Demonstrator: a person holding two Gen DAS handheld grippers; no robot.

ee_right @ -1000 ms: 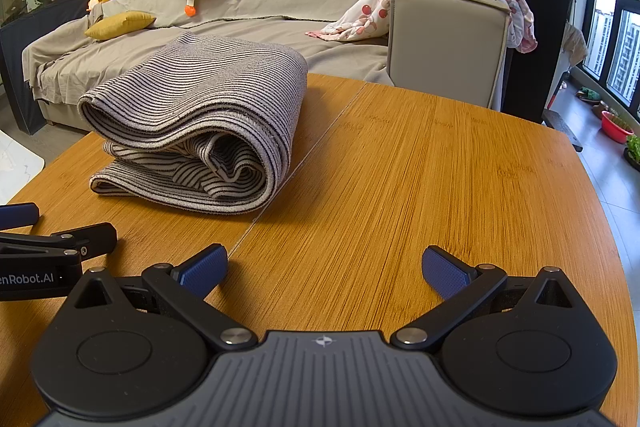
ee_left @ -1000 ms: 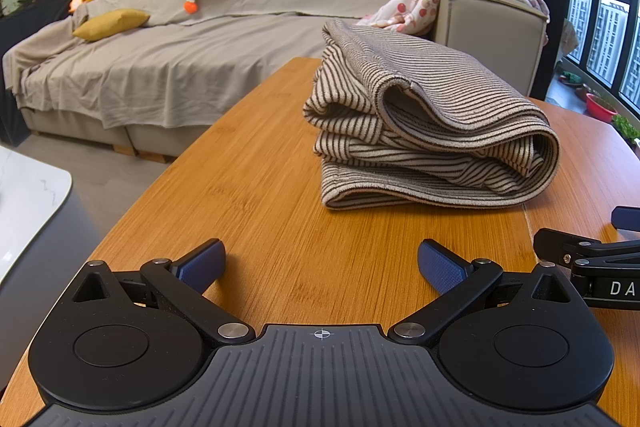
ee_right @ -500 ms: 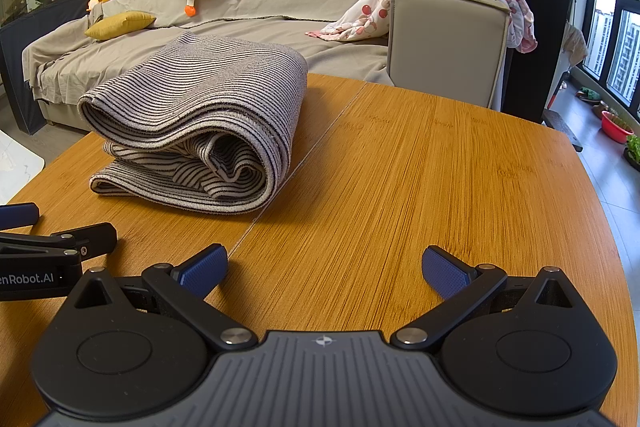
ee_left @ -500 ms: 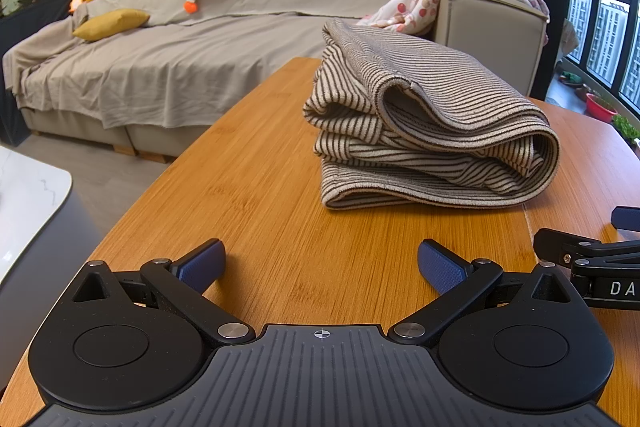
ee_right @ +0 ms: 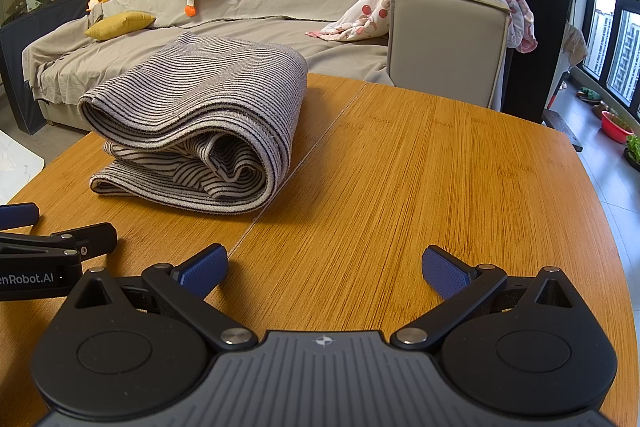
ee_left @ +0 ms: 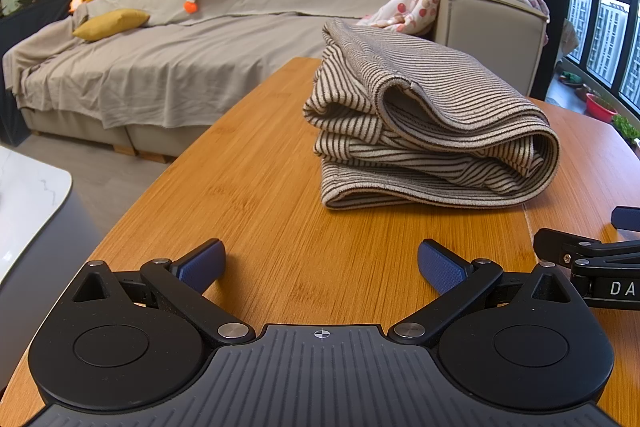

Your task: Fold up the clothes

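Garment: striped knit (ee_left: pixel 432 131), folded bundle, far-centre on table (ee_right: pixel 420 179).
Change: none vs 1 s ago; fold looks done.
L gripper (ee_left: pixel 320 267): spread, empty, near edge.
R gripper (ee_right: pixel 326 269): spread, empty, alongside.

lighting: bright daylight from windows (ee_left: pixel 612 39) at right; soft shadows on table (ee_right: pixel 400 187). focus sharp; strong fisheye bending at edges.

**Lettering on the two grippers**

White letters "DA", cut off by the frame edge, stand on the right gripper (ee_left: pixel 612 287) in the left wrist view. The left gripper (ee_right: pixel 28 279) reads "enRobot.AI", its start cropped.
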